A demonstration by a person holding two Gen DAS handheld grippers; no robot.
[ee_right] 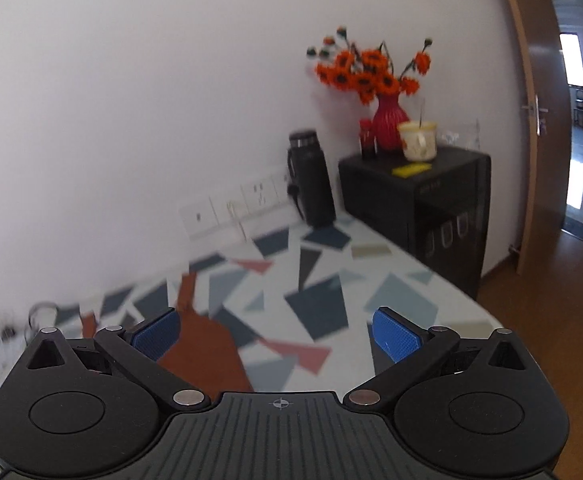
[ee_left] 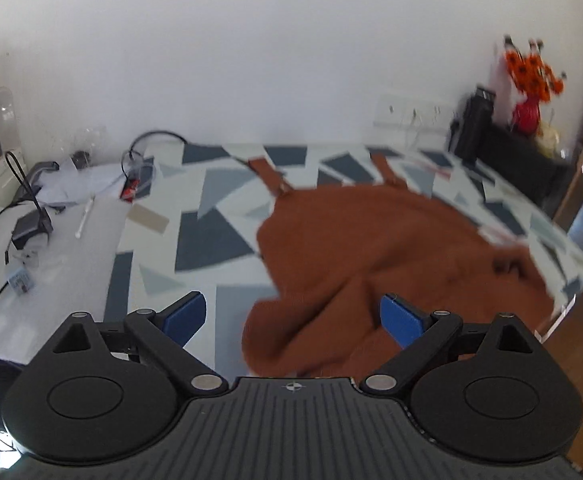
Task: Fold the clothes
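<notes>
**Both jaws wide and empty above the rust garment**

Jaws on both tools stand spread wide with nothing between the blue pads. From where the left gripper (ee_left: 293, 316) hangs, tipped down toward the desk (ee_left: 195, 240), the rust-brown garment (ee_left: 391, 248) lies below and ahead of it, no cloth pinched. It looks like a pinafore or overalls: two straps (ee_left: 269, 176) reach toward the far wall, laid roughly flat and parallel, while the near part is bunched and rumpled, one lobe hanging close to the desk's front edge.

On the other side, the right gripper (ee_right: 277, 332) looks mostly across the patterned desk top toward the black flask (ee_right: 311, 180) and the dark cabinet (ee_right: 415, 200) with its red vase of orange flowers (ee_right: 387, 120); only a strip of the garment and one strap show at its lower left. So the cloth sits to that tool's left.

My reading is that the straps lie toward the wall so the bib stays smooth while the messy near hem gets dealt with. Spread jaws suit a fresh grab at that hem or a corner. Nothing looks folded yet; the lower half wants flattening first. Clutter of cables (ee_left: 27, 200) sits well off to the left, clear of the cloth.
</notes>
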